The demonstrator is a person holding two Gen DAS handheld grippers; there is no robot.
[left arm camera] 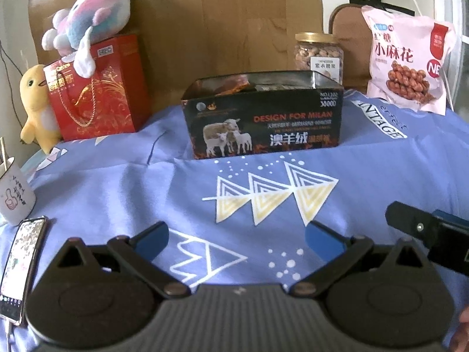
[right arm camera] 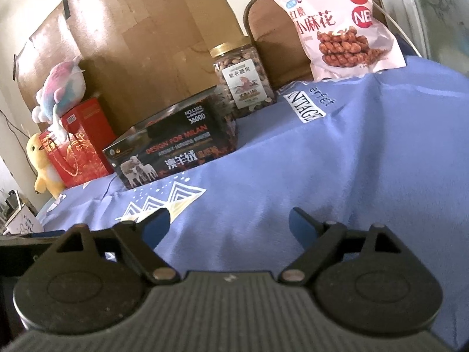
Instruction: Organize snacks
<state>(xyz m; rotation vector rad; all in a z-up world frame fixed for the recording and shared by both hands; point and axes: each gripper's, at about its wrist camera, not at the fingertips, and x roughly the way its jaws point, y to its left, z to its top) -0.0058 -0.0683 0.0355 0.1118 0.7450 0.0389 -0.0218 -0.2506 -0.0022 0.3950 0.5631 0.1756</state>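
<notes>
Two grippers hovered low over a blue cloth (left arm camera: 117,182). The left gripper (left arm camera: 237,239) and the right gripper (right arm camera: 230,221) each had fingers spread apart, holding nothing. A black open box (left arm camera: 263,117) sat far center. A nut jar (left arm camera: 319,51) stood just behind its right end; a pink snack bag (left arm camera: 409,58) leaned far right.

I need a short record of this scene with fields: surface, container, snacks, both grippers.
surface: blue patterned cloth
container: open black box, upright at centre, something orange inside
snacks: nut jar behind the box; pink snack bag standing at far right
left gripper: open, empty, above the cloth
right gripper: open, empty
</notes>
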